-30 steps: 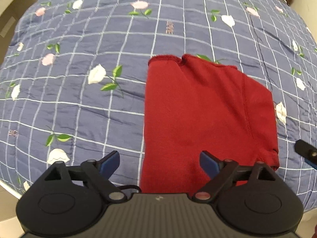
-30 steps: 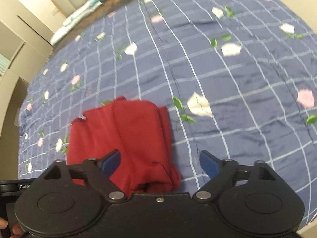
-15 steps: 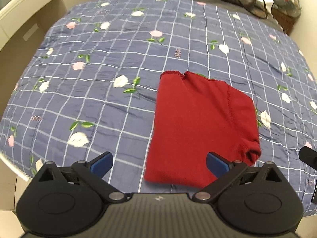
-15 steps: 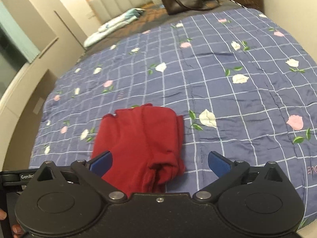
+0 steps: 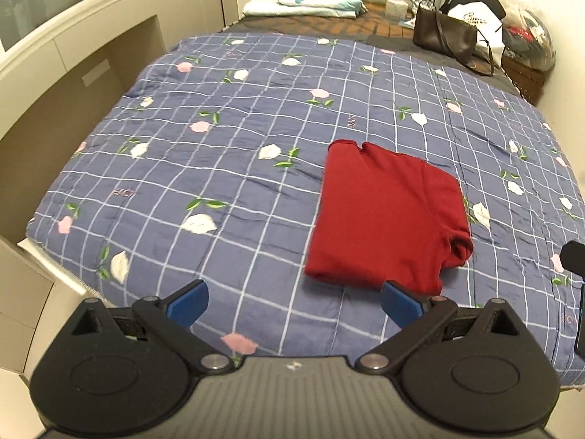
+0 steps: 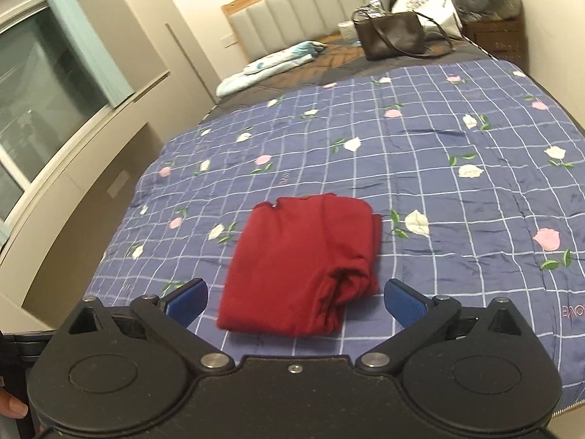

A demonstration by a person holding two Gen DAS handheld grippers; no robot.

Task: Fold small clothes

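Both the left gripper [image 5: 293, 301] and the right gripper [image 6: 295, 299] hang with blue-padded jaws spread wide, holding and touching nothing. The soft red knit garment [image 5: 387, 219] [image 6: 305, 259] lies folded into a thick rectangle on the blue quilted bedspread [image 5: 219, 168] [image 6: 457, 197] printed with white grid and flowers, near its front edge. Its right side seems bunched into rounded layers.

Folded red garment [image 6: 303, 256] lies on the quilt [image 6: 457, 201] beyond the spread, empty right tool [image 6: 294, 301].

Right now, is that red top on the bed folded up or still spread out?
Folded. The red top lies as a compact rectangle on the quilt, with stacked layers showing at its near right corner, and neither open gripper touches it.
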